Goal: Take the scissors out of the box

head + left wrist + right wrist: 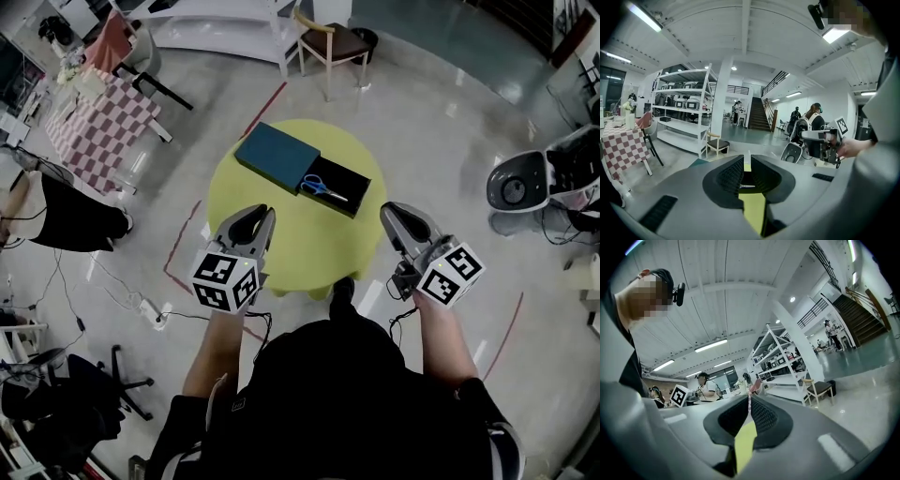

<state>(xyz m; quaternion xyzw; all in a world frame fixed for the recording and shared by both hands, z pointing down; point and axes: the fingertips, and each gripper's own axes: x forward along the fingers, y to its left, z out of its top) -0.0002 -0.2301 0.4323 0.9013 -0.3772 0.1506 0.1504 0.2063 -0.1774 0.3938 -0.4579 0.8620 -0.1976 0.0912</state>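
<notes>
A dark teal box (275,155) lies on the far part of the round yellow-green table (309,253). Its black inner tray (349,194) is slid out to the right, and blue-handled scissors (325,187) lie in it. My left gripper (268,212) hovers over the table's near left, short of the box, with its jaws together and nothing between them. My right gripper (386,210) hangs at the table's near right edge, also shut and empty. In each gripper view the dark jaws meet, left gripper (747,161) and right gripper (750,399), with only a strip of yellow table (752,208) showing between them.
A wooden chair (328,42) stands beyond the table, and a checkered-cloth table (98,117) at the far left. A white machine (525,183) sits on the floor to the right. Red tape lines and cables (141,305) run across the floor. White shelving (684,117) stands behind.
</notes>
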